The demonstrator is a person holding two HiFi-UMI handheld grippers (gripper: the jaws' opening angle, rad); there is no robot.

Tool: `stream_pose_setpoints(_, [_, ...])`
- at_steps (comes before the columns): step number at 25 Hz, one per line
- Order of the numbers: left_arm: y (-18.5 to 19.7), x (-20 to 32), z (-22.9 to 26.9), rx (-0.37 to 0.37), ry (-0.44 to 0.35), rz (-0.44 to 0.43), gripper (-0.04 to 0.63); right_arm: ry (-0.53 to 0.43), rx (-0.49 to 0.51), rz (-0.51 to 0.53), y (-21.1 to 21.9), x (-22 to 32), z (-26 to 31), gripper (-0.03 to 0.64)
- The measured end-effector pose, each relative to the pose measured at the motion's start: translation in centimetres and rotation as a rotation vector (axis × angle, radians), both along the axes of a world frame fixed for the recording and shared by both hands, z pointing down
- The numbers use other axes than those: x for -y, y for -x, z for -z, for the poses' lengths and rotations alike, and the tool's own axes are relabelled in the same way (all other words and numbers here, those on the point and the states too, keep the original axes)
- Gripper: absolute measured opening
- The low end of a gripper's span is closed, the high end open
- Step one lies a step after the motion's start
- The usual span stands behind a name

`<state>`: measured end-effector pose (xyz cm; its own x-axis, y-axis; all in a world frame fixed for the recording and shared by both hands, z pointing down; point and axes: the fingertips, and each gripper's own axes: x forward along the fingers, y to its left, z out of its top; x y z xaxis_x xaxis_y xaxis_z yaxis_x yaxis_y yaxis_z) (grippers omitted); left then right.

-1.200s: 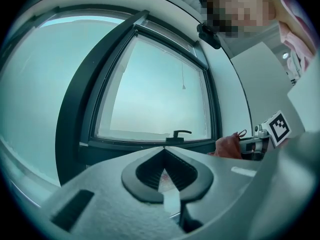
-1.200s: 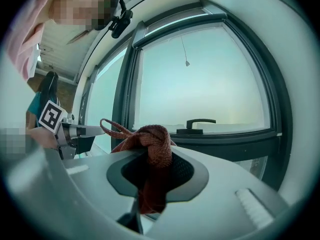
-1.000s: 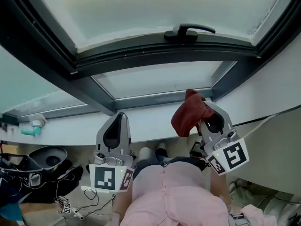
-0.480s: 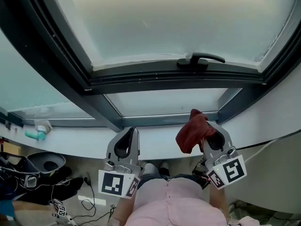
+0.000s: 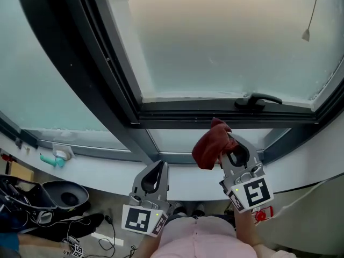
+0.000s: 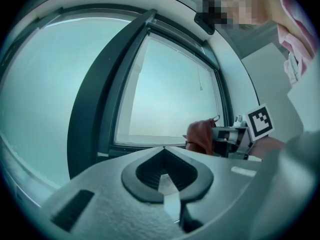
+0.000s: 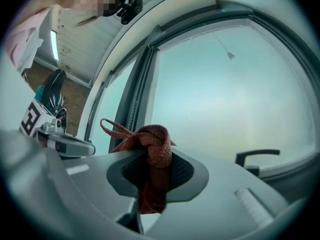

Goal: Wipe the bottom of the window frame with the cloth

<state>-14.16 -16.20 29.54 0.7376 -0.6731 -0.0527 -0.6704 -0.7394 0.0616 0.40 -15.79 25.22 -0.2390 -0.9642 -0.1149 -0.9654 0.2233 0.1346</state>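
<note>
A rust-red cloth (image 5: pixel 210 144) (image 7: pixel 150 154) is bunched in my right gripper (image 5: pixel 228 144), which is shut on it and held up in front of the window's dark bottom frame rail (image 5: pixel 215 112). The cloth hangs left of the jaws, just below that rail. In the right gripper view its loop sticks out to the left. My left gripper (image 5: pixel 156 171) sits lower and to the left, shut with nothing in it. The left gripper view shows the cloth (image 6: pixel 201 135) and the right gripper (image 6: pixel 235 136) off to its right.
A black window handle (image 5: pixel 260 100) (image 7: pixel 257 156) sits on the rail to the right of the cloth. A thick dark mullion (image 5: pixel 102 85) slants down at the left. A white sill (image 5: pixel 97 171) runs below, and cables and dark objects (image 5: pixel 48 198) lie on the floor at lower left.
The view has tilted upward, so the window fills more of the frame. Both grippers have risen, and the cloth now sits close under the bottom rail beside the handle.
</note>
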Motion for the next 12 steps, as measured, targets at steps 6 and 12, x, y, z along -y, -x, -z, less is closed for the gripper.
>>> stream_pose_setpoints(6, [4.2, 1.9, 0.2, -0.012, -0.002, 0.037, -0.002, -0.063, -0.025, 0.092, 7.0, 8.0, 2.9, 0.078])
stream_pose_setpoints(12, [7.2, 3.2, 0.1, -0.021, -0.005, 0.047, -0.002, 0.008, -0.051, 0.083, 10.4, 14.8, 1.3, 0.078])
